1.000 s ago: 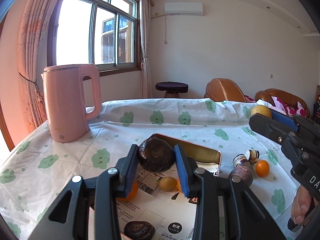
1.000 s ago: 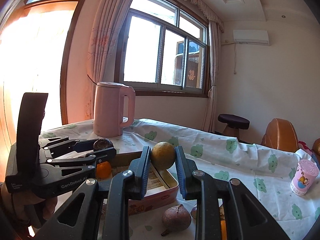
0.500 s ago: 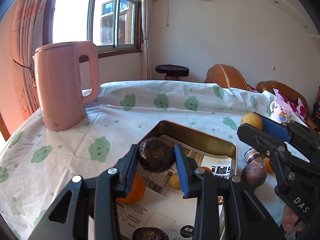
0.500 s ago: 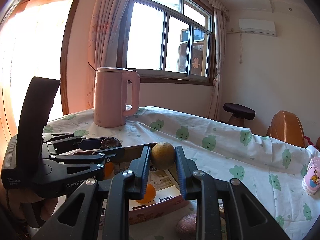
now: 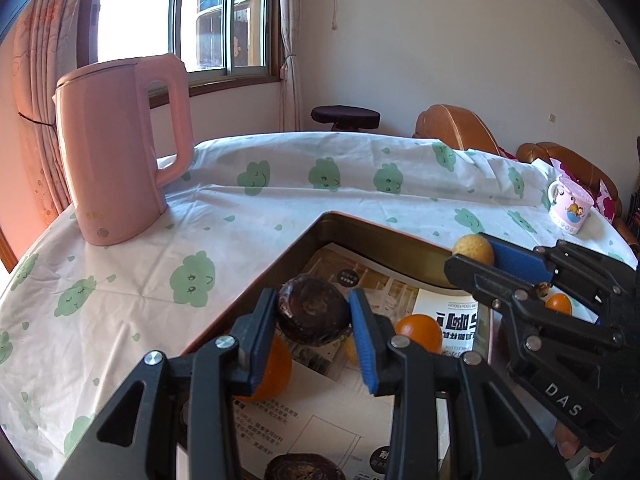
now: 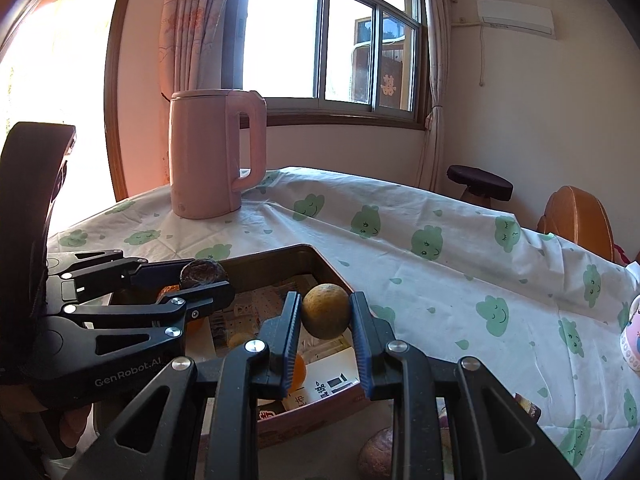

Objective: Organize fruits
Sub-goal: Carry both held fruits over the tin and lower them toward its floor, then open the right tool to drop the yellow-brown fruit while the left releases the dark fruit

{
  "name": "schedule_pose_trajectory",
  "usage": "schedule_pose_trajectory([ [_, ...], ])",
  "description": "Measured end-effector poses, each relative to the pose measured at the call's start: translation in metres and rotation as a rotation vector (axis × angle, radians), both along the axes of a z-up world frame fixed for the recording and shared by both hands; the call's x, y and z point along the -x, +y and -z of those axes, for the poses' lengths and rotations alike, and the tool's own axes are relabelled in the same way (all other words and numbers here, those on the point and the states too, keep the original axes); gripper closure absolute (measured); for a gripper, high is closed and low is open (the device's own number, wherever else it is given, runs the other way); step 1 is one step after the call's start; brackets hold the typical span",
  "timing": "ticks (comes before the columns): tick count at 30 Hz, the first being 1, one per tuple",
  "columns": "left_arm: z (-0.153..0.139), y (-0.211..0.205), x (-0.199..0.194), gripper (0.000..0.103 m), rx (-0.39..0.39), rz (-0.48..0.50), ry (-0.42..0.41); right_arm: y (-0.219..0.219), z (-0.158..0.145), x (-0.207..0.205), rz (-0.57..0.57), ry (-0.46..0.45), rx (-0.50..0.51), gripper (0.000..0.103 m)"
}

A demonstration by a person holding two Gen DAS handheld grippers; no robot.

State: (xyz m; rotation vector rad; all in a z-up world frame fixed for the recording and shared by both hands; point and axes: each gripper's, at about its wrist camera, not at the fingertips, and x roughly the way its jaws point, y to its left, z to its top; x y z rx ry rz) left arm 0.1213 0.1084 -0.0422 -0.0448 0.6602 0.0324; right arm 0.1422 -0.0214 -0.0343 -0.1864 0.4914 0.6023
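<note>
My left gripper [image 5: 314, 320] is shut on a dark brown wrinkled fruit [image 5: 312, 314], held over the open metal tin [image 5: 384, 236]. The tin is lined with printed paper and holds oranges [image 5: 418, 332], a small yellow fruit and another dark fruit [image 5: 304, 468] at the near end. My right gripper [image 6: 325, 316] is shut on a yellowish-brown round fruit [image 6: 325, 310] above the tin's [image 6: 280, 254] right side. The left wrist view shows that right gripper [image 5: 486, 254] at the tin's far right rim. In the right wrist view the left gripper [image 6: 202, 280] sits at left with its dark fruit [image 6: 202, 274].
A pink kettle [image 5: 116, 152] stands at the back left on the cloud-print tablecloth [image 5: 120, 280]. A pink cartoon mug [image 5: 570, 208] is at the far right. Loose fruit lies right of the tin, an orange [image 5: 558, 304] and a purplish fruit [image 6: 376, 454]. Stool and brown sofa lie beyond.
Both grippers have tipped downward and come lower over the tin, each keeping its fruit. The right gripper has moved in closer to the tin's rim.
</note>
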Motion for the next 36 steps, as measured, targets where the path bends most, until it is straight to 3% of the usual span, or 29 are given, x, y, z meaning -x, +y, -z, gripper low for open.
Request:
schedule_pose_trajectory([
  [13,0.008,-0.004,-0.005,0.065,-0.021,0.009,0.049,0.001,0.013,-0.021,0.029,0.116,0.023,0.076],
  [31,0.009,-0.007,-0.007,0.064,-0.050,0.014,0.061,0.001,0.015,-0.026,0.045,0.146,0.027,0.076],
  [33,0.008,-0.008,-0.006,0.055,-0.064,0.014,0.052,0.001,0.015,-0.025,0.044,0.148,0.029,0.076],
  [36,0.007,-0.009,-0.004,0.051,-0.072,0.009,0.041,0.002,0.015,-0.024,0.048,0.140,0.035,0.057],
])
